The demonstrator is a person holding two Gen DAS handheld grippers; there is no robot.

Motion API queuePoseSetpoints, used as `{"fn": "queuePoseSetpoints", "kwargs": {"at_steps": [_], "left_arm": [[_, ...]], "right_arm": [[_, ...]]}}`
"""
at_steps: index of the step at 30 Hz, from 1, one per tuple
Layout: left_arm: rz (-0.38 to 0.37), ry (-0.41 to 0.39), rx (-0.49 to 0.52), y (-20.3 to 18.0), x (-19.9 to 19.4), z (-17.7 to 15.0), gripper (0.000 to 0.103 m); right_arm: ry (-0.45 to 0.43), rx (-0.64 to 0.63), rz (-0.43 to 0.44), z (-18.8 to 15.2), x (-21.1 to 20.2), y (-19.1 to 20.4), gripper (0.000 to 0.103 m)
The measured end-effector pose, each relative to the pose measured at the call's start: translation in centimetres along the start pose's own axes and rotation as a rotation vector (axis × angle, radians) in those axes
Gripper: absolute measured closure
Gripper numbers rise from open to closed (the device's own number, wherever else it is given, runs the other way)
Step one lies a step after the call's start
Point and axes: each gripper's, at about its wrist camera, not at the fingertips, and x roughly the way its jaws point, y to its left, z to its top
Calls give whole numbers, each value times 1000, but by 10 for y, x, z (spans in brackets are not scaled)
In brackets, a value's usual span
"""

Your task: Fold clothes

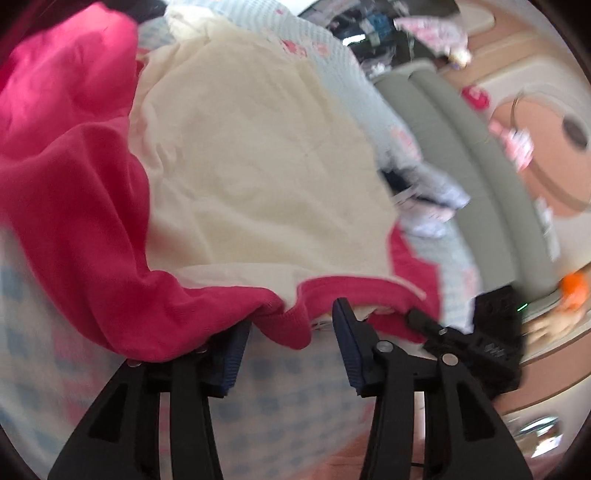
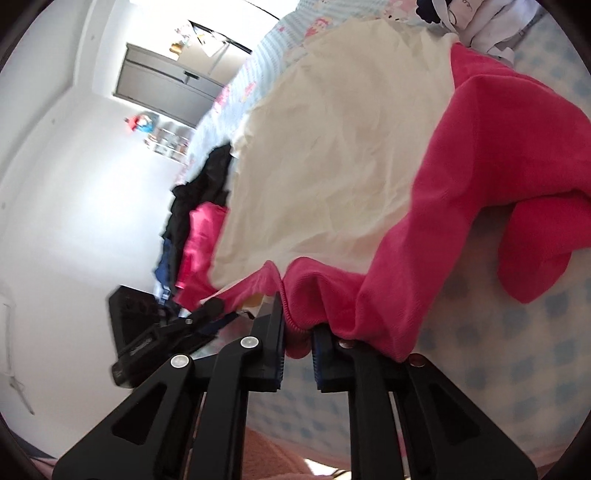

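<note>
A pink garment (image 1: pixel 92 221) with a cream front panel (image 1: pixel 258 166) lies spread on a light blue checked bedsheet (image 1: pixel 288 398). My left gripper (image 1: pixel 290 343) stands open at the pink hem. The cloth drapes over its left finger (image 1: pixel 229 354) and sags into the wide gap without being pinched. In the right wrist view the same garment (image 2: pixel 480 166) stretches away, and my right gripper (image 2: pixel 297 332) is shut on a bunched fold of its pink hem. Each gripper shows in the other's view, the right gripper (image 1: pixel 436 328) and the left gripper (image 2: pixel 177 325), close together along the hem.
A heap of dark, blue and pink clothes (image 2: pixel 195 221) lies at the bed's far edge by a white wall (image 2: pixel 74 184). White clothes (image 2: pixel 487 29) are piled beyond the garment. A grey padded bed edge (image 1: pixel 461 166) runs along the right, with floor clutter past it.
</note>
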Motion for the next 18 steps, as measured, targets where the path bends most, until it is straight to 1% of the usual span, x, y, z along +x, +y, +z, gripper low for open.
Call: {"fn": "queuePoseSetpoints", "kwargs": {"at_steps": [1, 2, 3, 5, 8, 10, 12, 13, 14, 16, 17, 18], "left_arm": [[66, 22, 5, 1, 4, 0, 90], [96, 52, -30, 3, 7, -2, 92], [123, 82, -68, 4, 9, -4, 92], [53, 83, -132, 3, -2, -14, 92], [-78, 86, -209, 5, -23, -29, 92], [-167, 89, -269, 11, -35, -38, 93], [-232, 86, -313, 15, -42, -43, 93], [-183, 83, -301, 17, -42, -44, 93], [-128, 79, -285, 19, -42, -46, 93], [-19, 71, -255, 24, -42, -49, 93], [0, 75, -244, 25, -39, -50, 92], [16, 79, -234, 27, -36, -52, 89]], "right_arm": [[20, -26, -45, -2, 8, 2, 91], [48, -60, -87, -5, 14, 5, 93], [71, -82, -104, -10, 16, 7, 95], [87, -75, -86, -22, 10, 7, 96], [91, 11, -26, -33, -7, -3, 96], [85, 62, 24, -36, -19, -9, 96], [76, 108, 80, -37, -28, -14, 96], [73, 115, 81, -37, -30, -15, 96], [72, 107, 56, -37, -31, -16, 96], [87, 89, -42, -37, -24, -19, 96], [101, 95, -60, -37, -17, -20, 96], [112, 103, -69, -39, -12, -23, 96]]}}
